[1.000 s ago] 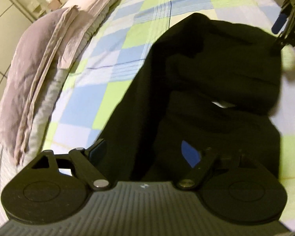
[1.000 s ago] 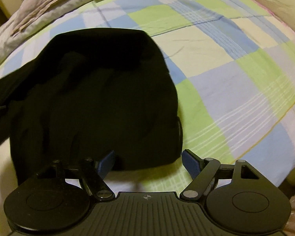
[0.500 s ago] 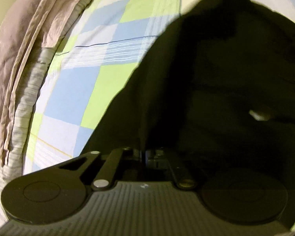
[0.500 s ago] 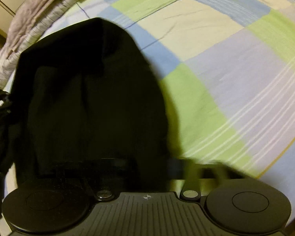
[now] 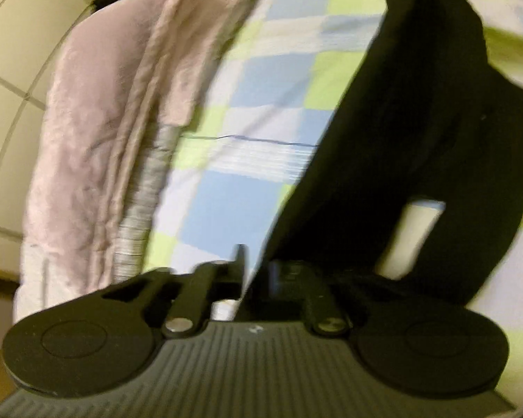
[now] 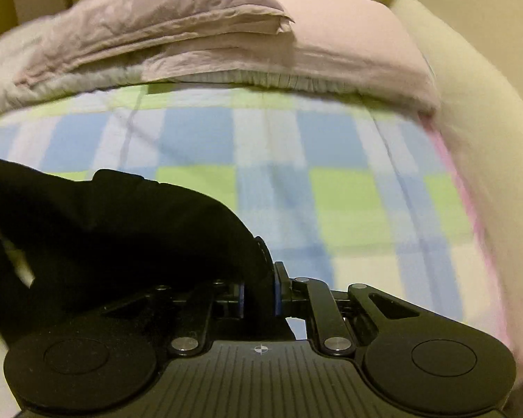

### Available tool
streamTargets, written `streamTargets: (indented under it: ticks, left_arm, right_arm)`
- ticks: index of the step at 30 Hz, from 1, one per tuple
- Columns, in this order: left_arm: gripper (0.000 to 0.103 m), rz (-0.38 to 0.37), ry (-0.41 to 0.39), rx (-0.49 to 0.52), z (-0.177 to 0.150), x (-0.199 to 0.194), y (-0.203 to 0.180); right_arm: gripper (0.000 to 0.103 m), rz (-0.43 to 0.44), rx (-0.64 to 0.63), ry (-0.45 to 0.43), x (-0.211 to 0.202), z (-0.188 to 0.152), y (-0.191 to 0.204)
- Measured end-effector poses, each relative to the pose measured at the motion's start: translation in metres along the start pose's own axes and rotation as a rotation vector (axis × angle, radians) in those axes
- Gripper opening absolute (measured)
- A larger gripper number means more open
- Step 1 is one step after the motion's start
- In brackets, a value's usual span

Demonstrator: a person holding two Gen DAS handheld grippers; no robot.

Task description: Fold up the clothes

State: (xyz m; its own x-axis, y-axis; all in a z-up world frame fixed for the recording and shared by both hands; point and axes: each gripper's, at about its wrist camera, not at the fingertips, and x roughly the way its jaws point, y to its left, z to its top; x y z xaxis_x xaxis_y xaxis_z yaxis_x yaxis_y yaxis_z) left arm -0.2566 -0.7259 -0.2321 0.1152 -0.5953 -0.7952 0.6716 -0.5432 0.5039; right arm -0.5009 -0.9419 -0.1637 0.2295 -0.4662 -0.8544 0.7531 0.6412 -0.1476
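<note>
A black garment [image 5: 418,146] hangs lifted above a checked bedspread [image 5: 254,76] of blue, green and white squares. My left gripper [image 5: 258,271] is shut on the garment's lower edge, and the cloth stretches up and to the right from it. In the right wrist view the same black garment [image 6: 115,230] bunches to the left. My right gripper [image 6: 258,296] is shut on a thick fold of it, gripped between the blue pads [image 6: 277,299]. The bedspread [image 6: 331,191] lies beneath and beyond.
A folded pale lilac quilt [image 5: 101,132] lies along the bed's left edge, with tiled floor [image 5: 14,52] past it. In the right wrist view the quilt [image 6: 150,31] and a pillow [image 6: 359,45] sit at the bed's far end, by a cream headboard [image 6: 470,80].
Both grippers went from open to shut on the black garment's edge. They have since lifted it off the bed, and both views have tilted up toward the quilt and pillow.
</note>
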Motion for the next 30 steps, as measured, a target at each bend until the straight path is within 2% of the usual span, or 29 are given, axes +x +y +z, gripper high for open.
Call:
streamTargets:
  ticks: [1,2,3,4,7,10,12,14,15,18,21,26,28,30]
  left_arm:
    - [0.043,0.034,0.012,-0.021,0.003,0.009,0.003]
    - [0.045,0.068,0.025,-0.042,0.006,0.017,0.005]
    - [0.045,0.1,0.037,-0.063,0.009,0.026,0.007]
    - [0.048,0.106,0.033,-0.078,0.005,0.024,0.004]
    - [0.07,0.067,0.02,-0.099,-0.025,0.012,-0.022]
    - [0.071,-0.02,0.031,-0.086,-0.069,0.003,-0.063]
    - [0.071,-0.061,0.03,-0.011,-0.093,0.004,-0.1]
    - [0.072,-0.103,0.03,0.063,-0.117,0.006,-0.137]
    - [0.072,-0.124,0.029,0.1,-0.129,0.006,-0.155]
    - [0.072,-0.144,-0.001,0.236,-0.15,0.014,-0.2]
    - [0.072,-0.134,-0.065,0.33,-0.154,0.026,-0.218]
    - [0.072,-0.144,-0.158,0.464,-0.154,0.044,-0.234]
    - [0.071,-0.144,-0.175,0.487,-0.153,0.05,-0.238]
    - [0.06,-0.144,-0.178,0.477,-0.151,0.053,-0.238]
  right_arm:
    - [0.032,-0.023,-0.042,-0.018,-0.001,0.017,-0.011]
    - [0.042,-0.039,-0.074,-0.032,-0.001,0.029,-0.019]
    - [0.054,-0.02,-0.063,-0.027,0.0,0.017,-0.015]
    - [0.057,0.0,-0.052,-0.023,0.001,0.006,-0.012]
    - [0.058,0.057,-0.018,-0.009,0.004,-0.027,-0.003]
    - [0.058,0.115,0.016,0.005,0.007,-0.06,0.006]
    - [0.058,0.174,0.105,0.053,0.01,-0.097,0.007]
    - [0.069,0.231,0.242,0.12,0.011,-0.145,0.006]
    - [0.08,0.246,0.316,0.15,0.011,-0.169,0.008]
    - [0.08,0.279,0.481,0.212,0.013,-0.218,0.02]
    - [0.08,0.299,0.614,0.229,0.016,-0.248,0.033]
    - [0.08,0.269,0.782,0.168,0.001,-0.264,0.044]
    - [0.08,0.271,0.821,0.162,-0.004,-0.267,0.048]
    - [0.076,0.272,0.817,0.168,-0.001,-0.259,0.056]
